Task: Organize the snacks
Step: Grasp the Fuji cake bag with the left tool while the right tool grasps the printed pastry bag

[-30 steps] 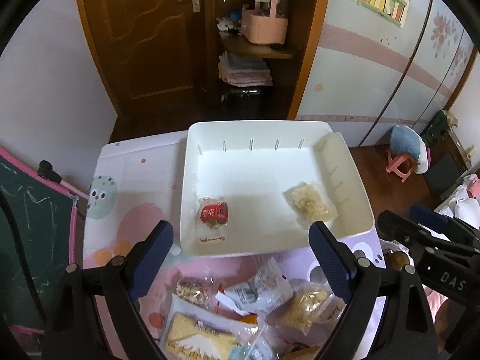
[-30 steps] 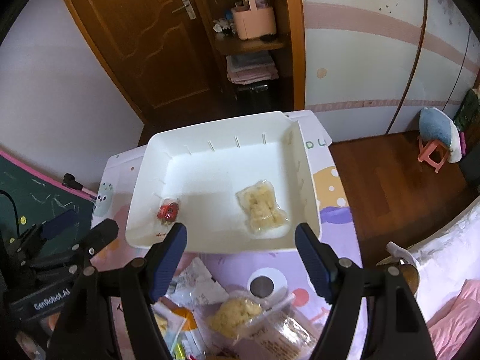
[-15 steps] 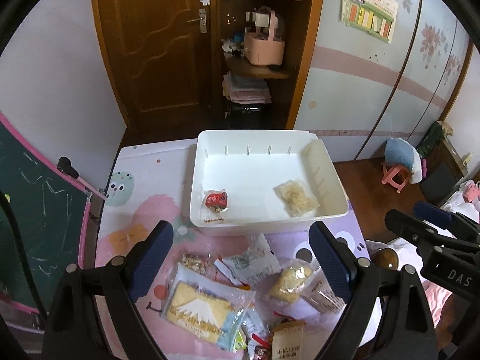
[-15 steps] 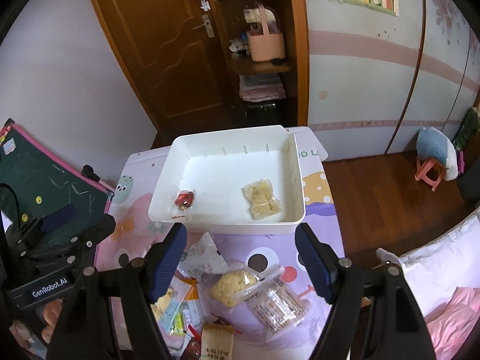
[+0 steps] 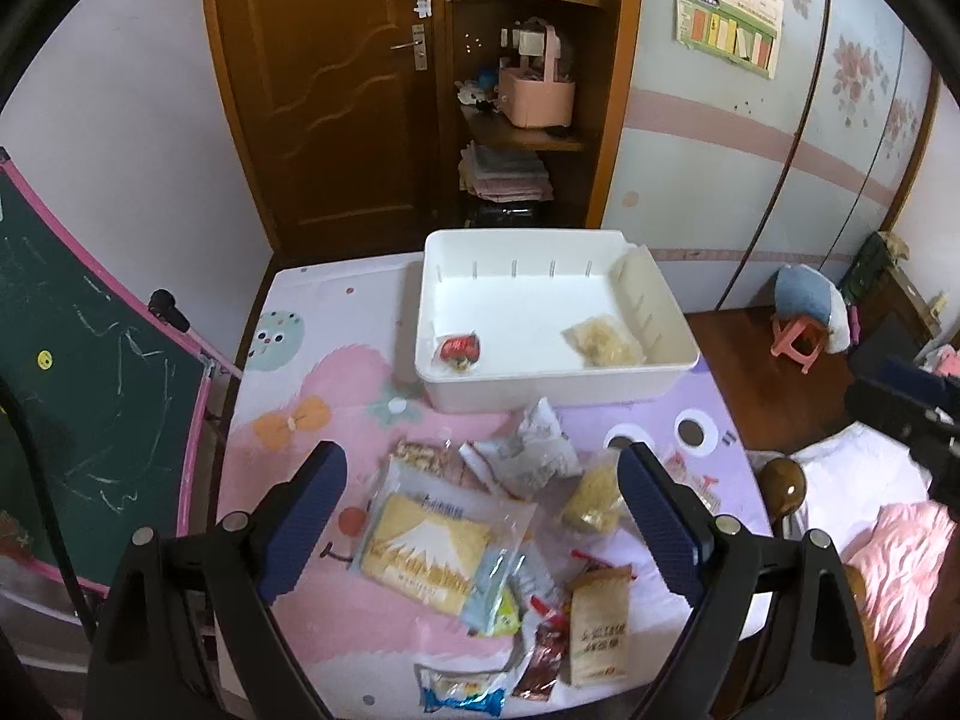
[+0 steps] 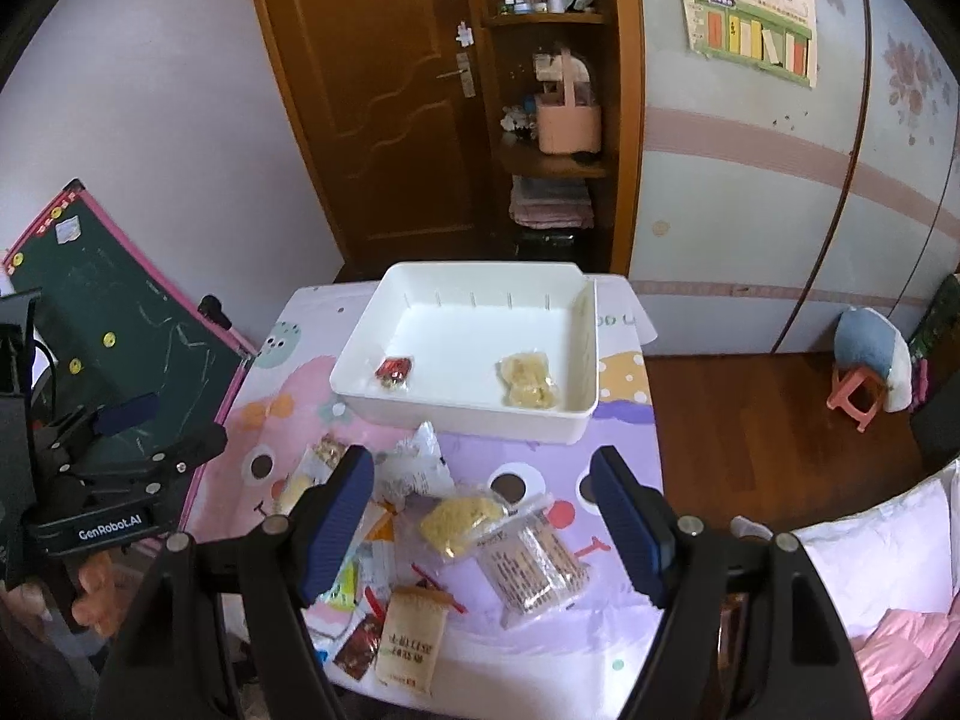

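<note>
Snacks: I count only two in the white bin [image 5: 558, 384], a red packet [image 5: 459, 350] near-left and a pale bag [image 5: 603, 347] near-right, the loose pile [image 5: 480, 534] remains on the worktop [image 5: 312, 372], and both my left claw [image 5: 480, 516] and right claw [image 6: 483, 516] hang apart, empty.

A home, a child's bedroom, wooden door [image 5: 336, 90], corner shelf with pink basket [image 5: 536, 97], flowered wardrobe doors [image 5: 852, 96], chalkboard [image 5: 78, 372], small pink stool [image 5: 798, 343], cartoon-print surface [image 5: 336, 384], pink bedding [image 5: 900, 564]
</note>
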`<state>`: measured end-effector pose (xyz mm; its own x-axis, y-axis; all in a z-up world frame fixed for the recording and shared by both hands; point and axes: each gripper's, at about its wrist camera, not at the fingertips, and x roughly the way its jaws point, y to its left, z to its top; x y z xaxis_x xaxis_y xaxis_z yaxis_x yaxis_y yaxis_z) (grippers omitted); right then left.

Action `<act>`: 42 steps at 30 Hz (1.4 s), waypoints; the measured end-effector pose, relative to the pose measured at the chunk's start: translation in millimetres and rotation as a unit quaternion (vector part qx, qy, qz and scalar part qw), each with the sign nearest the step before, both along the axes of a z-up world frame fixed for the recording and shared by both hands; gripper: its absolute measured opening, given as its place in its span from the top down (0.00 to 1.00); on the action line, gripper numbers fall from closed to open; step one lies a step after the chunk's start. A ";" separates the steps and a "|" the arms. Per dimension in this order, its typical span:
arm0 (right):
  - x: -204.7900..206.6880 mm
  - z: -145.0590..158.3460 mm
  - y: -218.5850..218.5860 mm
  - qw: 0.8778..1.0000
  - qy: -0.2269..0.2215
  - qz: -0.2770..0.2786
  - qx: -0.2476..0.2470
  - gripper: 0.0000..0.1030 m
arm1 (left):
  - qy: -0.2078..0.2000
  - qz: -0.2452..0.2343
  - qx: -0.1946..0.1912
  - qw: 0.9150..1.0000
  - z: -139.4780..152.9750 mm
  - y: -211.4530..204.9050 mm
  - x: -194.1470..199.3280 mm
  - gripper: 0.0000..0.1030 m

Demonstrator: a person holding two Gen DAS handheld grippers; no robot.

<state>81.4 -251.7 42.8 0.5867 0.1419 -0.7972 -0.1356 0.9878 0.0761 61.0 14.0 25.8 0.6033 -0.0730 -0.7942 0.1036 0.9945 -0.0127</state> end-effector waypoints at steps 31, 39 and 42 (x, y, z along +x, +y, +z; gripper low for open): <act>14.2 -232.8 -4.5 0.979 0.136 0.048 -0.144 0.21 | 0.238 0.113 -0.129 0.956 -259.3 101.7 19.8 0.11; 24.1 -248.3 5.3 0.974 0.143 0.070 -0.159 0.14 | 0.264 0.147 -0.174 0.937 -270.6 89.6 48.0 0.04; 27.3 -253.8 8.7 0.972 0.146 0.074 -0.167 0.13 | 0.276 0.155 -0.183 0.931 -279.8 81.7 56.5 0.00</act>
<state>108.7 -243.0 -211.0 0.3212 -0.0880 -0.9429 -0.2988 0.9354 -0.1890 117.5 95.7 -254.0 0.1479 -0.2898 -0.9456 -0.3112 0.8939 -0.3226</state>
